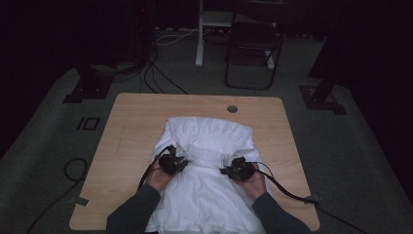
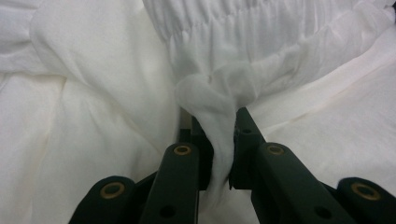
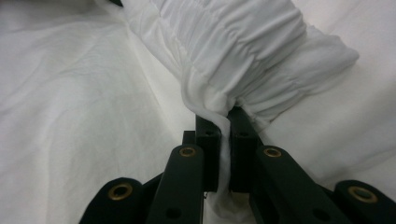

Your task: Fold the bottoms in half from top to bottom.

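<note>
A white garment lies spread over the middle and near part of the wooden table. Its gathered elastic band runs across between my two grippers. My left gripper is shut on a pinch of fabric at the band's left end; in the left gripper view the cloth is squeezed between the black jaws. My right gripper is shut on the band's right end, and the gathered band bunches just above my jaws in the right gripper view. A hand holds each gripper.
A round cable hole sits near the table's far edge. Cables trail from the grippers across the table's near right. A dark chair and stand legs stand on the floor beyond the table.
</note>
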